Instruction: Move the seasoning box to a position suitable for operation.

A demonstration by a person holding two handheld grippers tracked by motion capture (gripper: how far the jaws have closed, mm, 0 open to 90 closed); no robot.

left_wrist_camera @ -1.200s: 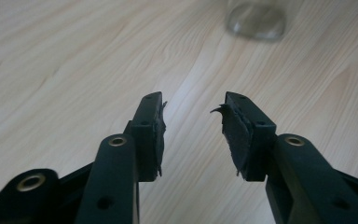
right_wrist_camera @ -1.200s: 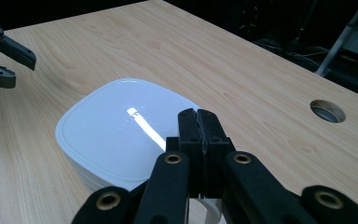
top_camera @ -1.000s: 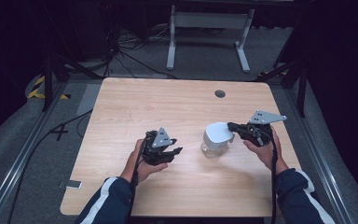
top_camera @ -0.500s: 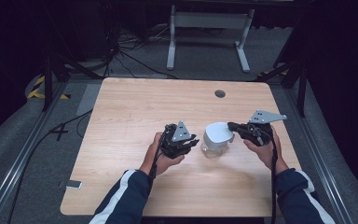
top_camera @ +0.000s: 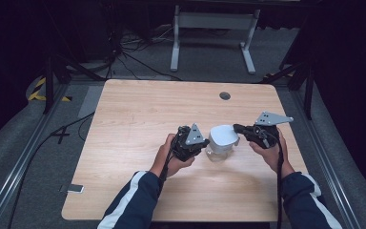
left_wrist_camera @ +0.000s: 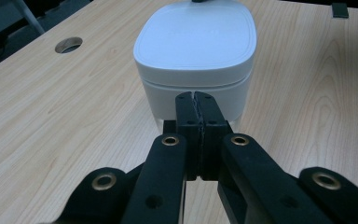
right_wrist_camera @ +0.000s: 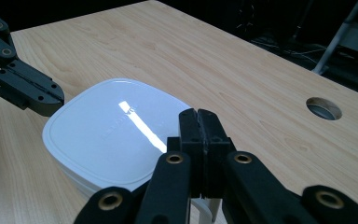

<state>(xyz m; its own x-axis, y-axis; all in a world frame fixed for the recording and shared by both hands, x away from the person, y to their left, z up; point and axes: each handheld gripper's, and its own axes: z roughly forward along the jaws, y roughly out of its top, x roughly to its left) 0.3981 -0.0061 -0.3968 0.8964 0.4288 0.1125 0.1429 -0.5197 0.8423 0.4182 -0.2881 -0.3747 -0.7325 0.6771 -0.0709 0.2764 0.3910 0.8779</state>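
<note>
— What's on the counter [top_camera: 138, 119]?

— Big pale wood top, with a small round hole [top_camera: 225, 96] in it toward the far side. Nearer the person than that hole sits a white tub with a lid [top_camera: 223, 139]. That tub is the thing both hands are busy with.

— Where are the hands, then?

— One on each side of the tub. The left gripper [top_camera: 201, 143] is just beside the tub on its left. The right gripper [top_camera: 236, 127] is at the tub's right, up by the lid.

— Are the jaws open?

— No. In the left gripper view the two black jaws are pressed flat together, with nothing between them, and their tip is at the tub's side wall [left_wrist_camera: 196, 91], just under the lid's edge. In the right gripper view the jaws are pressed together too, empty, and sit over the near edge of the lid [right_wrist_camera: 116, 135].

— So what do you think they're trying?

— My guess is steadying the tub or nudging it, maybe getting ready to lift the lid. Nobody told me the job.

— How would you do it well?

— Slow and soft. The tub looks light and smooth, so a hard poke from the left could slide it away. I'd keep the right one pressing down on the lid so the tub can't skid. If the lid must come off, the jaws need to open first and pinch the lid's rim, not the wall under it.
</note>
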